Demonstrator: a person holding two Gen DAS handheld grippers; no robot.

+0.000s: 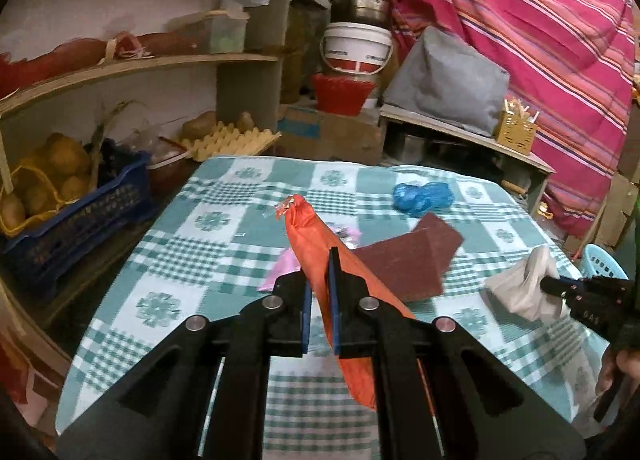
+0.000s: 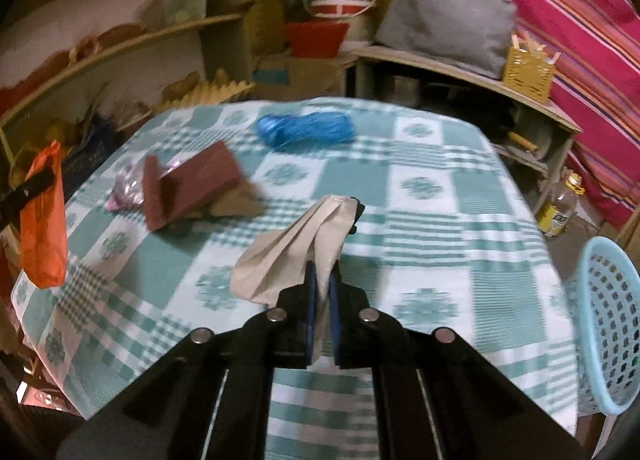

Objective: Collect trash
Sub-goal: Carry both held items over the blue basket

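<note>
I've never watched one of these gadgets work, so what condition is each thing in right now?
Left gripper: shut on orange plastic bag, lifted.
Right gripper: shut on crumpled white paper, lifted.
Blue crumpled plastic bag: lying on table.
Maroon folded card: propped open on table.
Light blue perforated basket: beside table.

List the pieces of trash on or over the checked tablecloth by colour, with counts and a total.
Orange: 1, the orange bag held in the left tool
White: 1, the white paper held in the right tool
Blue: 1, the blue bag
Maroon: 1, the maroon carton
Pink: 1, the pink wrapper
Total: 5
</note>
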